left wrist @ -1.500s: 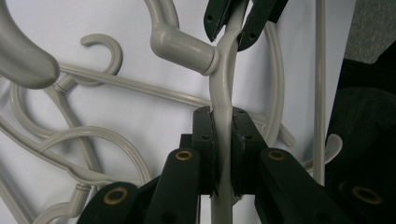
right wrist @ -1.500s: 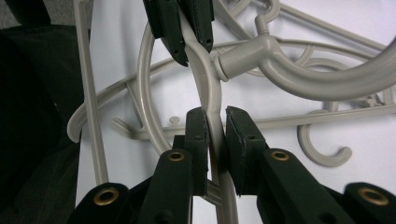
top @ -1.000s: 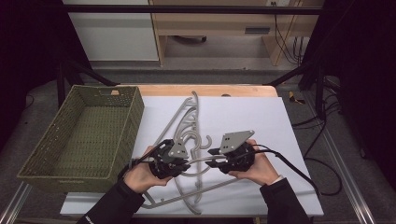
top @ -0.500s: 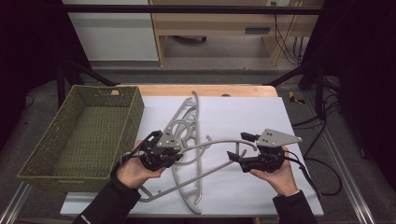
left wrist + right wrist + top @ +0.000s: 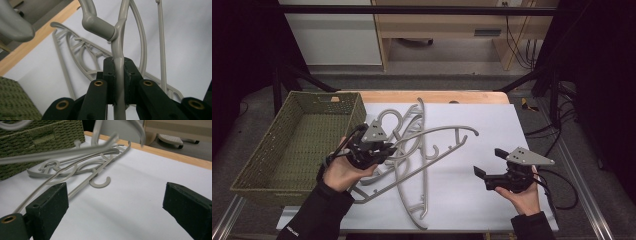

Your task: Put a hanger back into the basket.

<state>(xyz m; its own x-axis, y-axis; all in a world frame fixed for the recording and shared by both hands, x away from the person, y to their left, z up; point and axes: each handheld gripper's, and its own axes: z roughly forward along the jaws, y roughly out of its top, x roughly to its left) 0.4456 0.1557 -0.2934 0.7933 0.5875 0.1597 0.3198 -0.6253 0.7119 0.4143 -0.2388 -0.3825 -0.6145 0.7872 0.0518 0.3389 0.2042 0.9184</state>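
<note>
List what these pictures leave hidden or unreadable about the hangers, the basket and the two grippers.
- Held hanger: left gripper view, its lower stem is hidden between the pads.
- Left gripper: high view, its grey plate covers the jaws.
- Hanger pile: high view, overlapping arms make the count unclear.
- Basket: right gripper view, cut off by the frame edge.

No text, label, brand, number or sign can be read. A small pale mark is seen on the sleeve cuff (image 5: 292, 230) below the basket (image 5: 272, 165), too small to be made out.
</note>
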